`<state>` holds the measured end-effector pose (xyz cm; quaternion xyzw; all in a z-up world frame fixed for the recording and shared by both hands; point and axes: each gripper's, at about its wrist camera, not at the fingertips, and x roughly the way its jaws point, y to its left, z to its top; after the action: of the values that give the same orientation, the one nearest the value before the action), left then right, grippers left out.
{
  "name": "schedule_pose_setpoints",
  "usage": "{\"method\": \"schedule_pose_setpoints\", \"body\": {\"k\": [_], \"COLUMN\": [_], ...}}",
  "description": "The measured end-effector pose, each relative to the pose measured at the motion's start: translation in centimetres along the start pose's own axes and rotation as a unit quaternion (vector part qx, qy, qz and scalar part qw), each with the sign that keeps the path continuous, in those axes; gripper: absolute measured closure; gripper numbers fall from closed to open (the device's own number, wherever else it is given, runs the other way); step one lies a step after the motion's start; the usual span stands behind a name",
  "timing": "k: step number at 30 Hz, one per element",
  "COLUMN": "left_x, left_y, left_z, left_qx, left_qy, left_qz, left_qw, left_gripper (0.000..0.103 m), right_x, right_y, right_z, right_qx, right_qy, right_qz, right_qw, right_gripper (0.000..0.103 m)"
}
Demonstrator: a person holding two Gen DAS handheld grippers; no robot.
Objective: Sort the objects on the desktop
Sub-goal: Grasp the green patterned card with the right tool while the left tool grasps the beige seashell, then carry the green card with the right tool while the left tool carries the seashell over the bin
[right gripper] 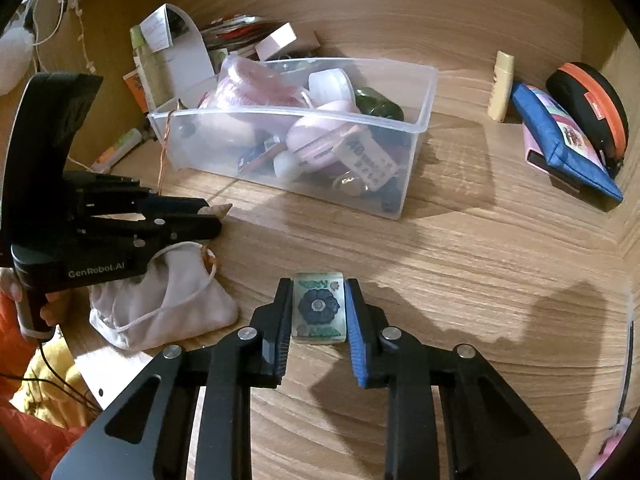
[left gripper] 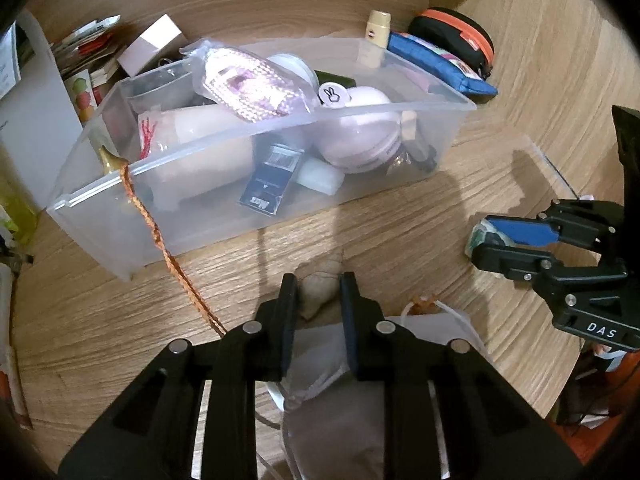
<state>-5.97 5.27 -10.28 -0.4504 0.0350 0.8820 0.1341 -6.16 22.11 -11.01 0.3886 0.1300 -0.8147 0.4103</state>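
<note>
My left gripper is shut on a small beige seashell, held above a white drawstring pouch on the wooden desk. In the right wrist view the shell sticks out of the left gripper's fingertips above the pouch. My right gripper is shut on a clear block with a dark flower design. It also shows in the left wrist view at the right. A clear plastic bin full of small items stands ahead.
An orange braided cord hangs from the bin onto the desk. A blue pouch, an orange-black zip case and a cream tube stand at the back right. Papers and boxes crowd the back left.
</note>
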Motion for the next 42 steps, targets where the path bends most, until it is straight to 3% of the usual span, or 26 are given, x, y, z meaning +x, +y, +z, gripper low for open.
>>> {"method": "schedule_pose_setpoints", "body": {"k": [14,27,34,42], "left_x": [-3.9,-7.7,-5.9,-3.5], "left_y": [-0.2,4.4,6.5,7.7], "left_z": [0.9,3.4,4.6,5.1], "left_qx": [-0.006,-0.048,-0.063,-0.079], "left_qy": [-0.061,-0.132,-0.125,-0.101], "left_qz": [-0.017,0.0,0.004,-0.02], "left_qw": [0.998,0.9901,0.9901,0.9916], "left_gripper": [0.082,0.082,0.082,0.082], "right_x": [-2.5,-3.0,-0.7,1.6], "right_y": [0.6,-0.2,-1.0,-1.2], "right_z": [2.8,6.8,8.6,9.7], "right_qx": [-0.028,-0.034,-0.027,-0.028], "right_qy": [-0.048,-0.087,-0.079,-0.063], "right_qz": [-0.012,-0.028,-0.023,-0.018], "right_qw": [0.998,0.995,0.996,0.997], "right_gripper": [0.081,0.081,0.081,0.08]}}
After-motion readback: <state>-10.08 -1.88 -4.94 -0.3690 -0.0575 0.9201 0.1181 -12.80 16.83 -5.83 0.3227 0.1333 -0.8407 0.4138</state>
